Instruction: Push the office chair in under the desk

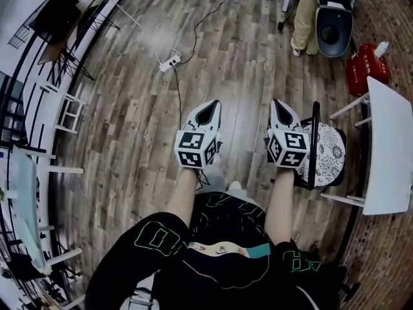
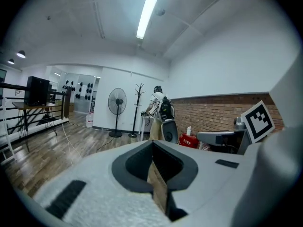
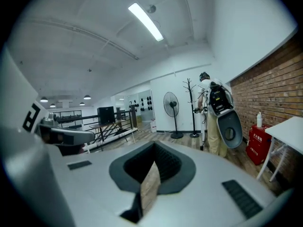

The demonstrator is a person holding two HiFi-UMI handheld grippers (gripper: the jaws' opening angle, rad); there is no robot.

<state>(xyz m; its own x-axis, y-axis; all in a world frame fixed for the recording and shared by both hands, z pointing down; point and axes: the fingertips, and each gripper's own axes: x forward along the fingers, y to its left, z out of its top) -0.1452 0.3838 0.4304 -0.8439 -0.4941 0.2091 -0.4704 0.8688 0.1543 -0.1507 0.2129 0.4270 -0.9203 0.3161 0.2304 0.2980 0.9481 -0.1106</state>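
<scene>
Sitting just R of the right gripper point(image 1: 278, 105), the office chair point(image 1: 328, 148) w/ patterned seat is beside the white desk point(image 1: 390, 141), seat seemingly not yet under the top. Its black back runs alongside that gripper, so the R hand is nearer and the push likely goes rightward. Both grippers' jaws are closed, empty. The left gripper point(image 1: 208, 108) is well apart from the chair.

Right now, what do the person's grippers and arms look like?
Both alike: left gripper and right gripper have white-grey shells with a dark V-shaped recess round the jaws. Each carries a cube of black-and-white square markers. Bare forearms; black clothing with green outline print.
</scene>
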